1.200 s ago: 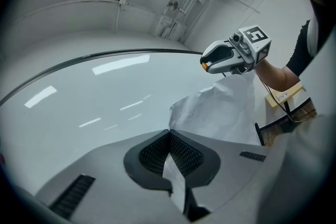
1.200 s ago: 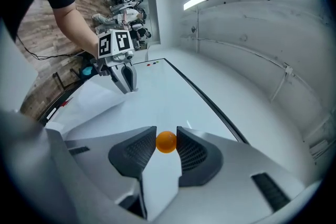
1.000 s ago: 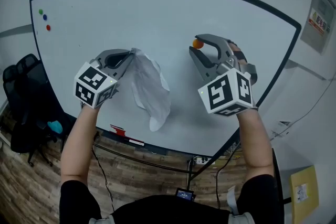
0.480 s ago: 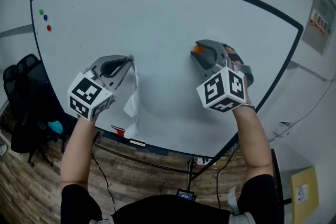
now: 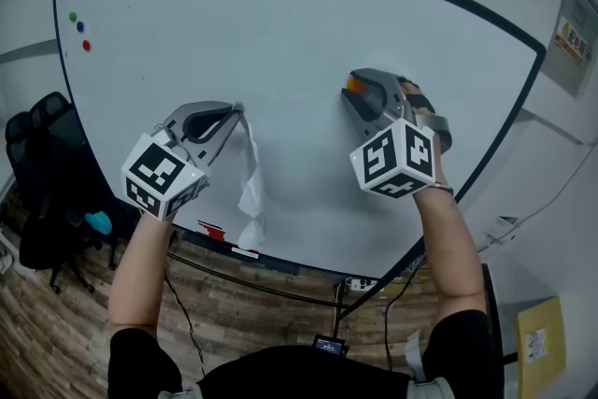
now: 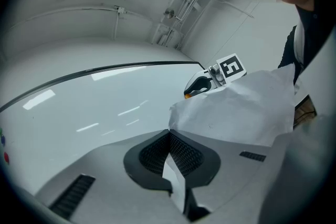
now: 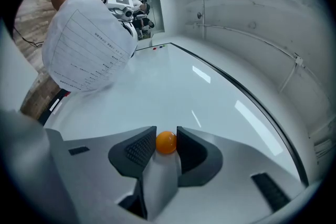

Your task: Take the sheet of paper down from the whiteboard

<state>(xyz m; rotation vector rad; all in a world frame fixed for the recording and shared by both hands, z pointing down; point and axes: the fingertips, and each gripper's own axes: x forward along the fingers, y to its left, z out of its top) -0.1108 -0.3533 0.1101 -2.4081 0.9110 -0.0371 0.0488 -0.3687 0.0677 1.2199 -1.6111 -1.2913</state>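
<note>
Hanging limp from the left gripper (image 5: 234, 111), whose jaws are closed on its top corner, a creased sheet of paper (image 5: 250, 193) dangles near the lower edge of the whiteboard (image 5: 280, 33); likely light, floppy and easily torn. The right gripper (image 5: 352, 91) has its jaws pinching an orange magnet (image 7: 166, 142)

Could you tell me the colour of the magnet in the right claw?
The small round magnet is orange; right gripper view.

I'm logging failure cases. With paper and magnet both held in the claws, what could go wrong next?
1. The left claw pinches only an edge of the crumpled paper, which hangs free; it may tear or slip out.
2. The small round orange magnet sits at the tips of the right claw, close to the whiteboard; it may pop out or snap back on.
</note>
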